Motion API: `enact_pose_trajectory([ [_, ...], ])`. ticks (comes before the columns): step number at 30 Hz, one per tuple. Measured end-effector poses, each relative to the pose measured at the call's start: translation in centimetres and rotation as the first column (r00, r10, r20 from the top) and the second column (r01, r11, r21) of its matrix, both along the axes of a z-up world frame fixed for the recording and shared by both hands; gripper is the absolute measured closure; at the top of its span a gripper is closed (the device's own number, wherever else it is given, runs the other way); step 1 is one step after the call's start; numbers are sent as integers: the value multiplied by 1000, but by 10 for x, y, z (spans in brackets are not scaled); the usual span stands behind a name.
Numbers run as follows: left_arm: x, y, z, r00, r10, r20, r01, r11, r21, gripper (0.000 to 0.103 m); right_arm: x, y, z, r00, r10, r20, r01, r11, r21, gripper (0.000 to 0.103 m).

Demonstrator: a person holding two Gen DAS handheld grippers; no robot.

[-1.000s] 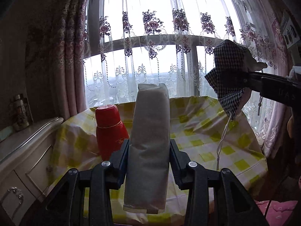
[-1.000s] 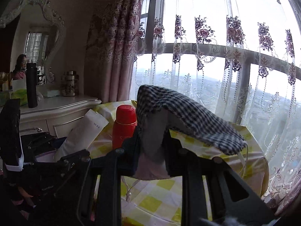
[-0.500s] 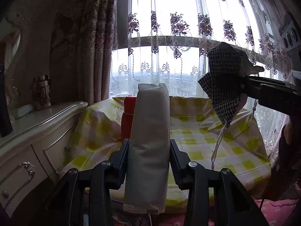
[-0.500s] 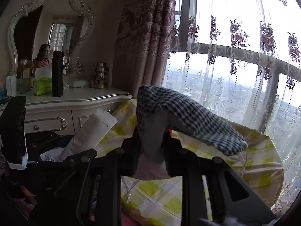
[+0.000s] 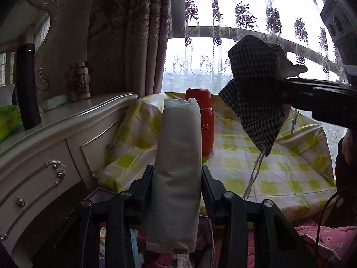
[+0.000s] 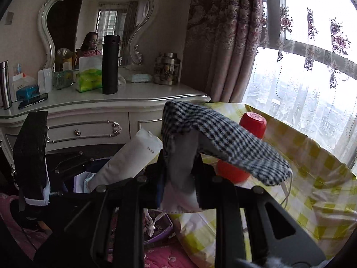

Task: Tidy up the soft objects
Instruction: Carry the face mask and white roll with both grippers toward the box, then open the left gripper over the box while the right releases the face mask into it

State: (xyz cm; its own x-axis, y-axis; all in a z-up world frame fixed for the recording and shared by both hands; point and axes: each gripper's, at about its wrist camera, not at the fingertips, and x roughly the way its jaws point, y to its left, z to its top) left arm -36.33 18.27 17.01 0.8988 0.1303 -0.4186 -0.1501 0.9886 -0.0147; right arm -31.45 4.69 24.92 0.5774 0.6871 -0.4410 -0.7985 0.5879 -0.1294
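Two grippers, one soft item clamped in each.
My left gripper (image 5: 177, 178) pinches one white pack (image 5: 177, 167); my right gripper (image 6: 180, 167) pinches one checked cloth (image 6: 223, 143); only right wrist shows mirror (image 6: 93, 29).

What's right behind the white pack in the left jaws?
A red flask stands on the yellow-checked tablecloth behind the white pack. The pack covers the flask's left side and the cloth beyond it.
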Motion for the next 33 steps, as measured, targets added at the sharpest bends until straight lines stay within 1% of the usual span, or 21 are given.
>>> enact_pose_trajectory([
  [8,-11,36,-26,991,110,-75,-113,993,-37,61,-2,47,-15,991,116,-63,-121,989,-84,77],
  [12,-16,58,-40,977,183,-112,-189,981,-50,61,0,75,-30,979,166,-116,-181,975,-130,77],
  [15,-17,73,-51,965,221,-142,-232,970,-72,61,2,95,-46,968,192,-159,-218,962,-164,77],
  [23,-12,101,-88,930,282,-237,-314,943,-111,61,14,134,-95,947,184,-265,-261,920,-293,77],
  [26,-11,107,-99,916,300,-265,-340,933,-121,61,15,142,-107,943,186,-277,-276,901,-335,77],
  [29,-12,112,-106,909,314,-275,-358,925,-126,59,16,149,-117,937,190,-292,-292,887,-359,77],
  [30,-12,114,-107,907,322,-273,-366,922,-125,57,17,151,-118,935,192,-297,-295,885,-359,77],
  [31,-13,115,-108,904,328,-273,-371,920,-124,54,17,154,-120,933,192,-306,-300,884,-359,72],
  [32,-12,117,-109,903,332,-273,-374,919,-120,43,17,156,-122,926,198,-321,-313,878,-361,67],
  [33,-12,118,-109,900,341,-270,-382,917,-113,31,18,158,-125,919,205,-337,-328,871,-367,54],
])
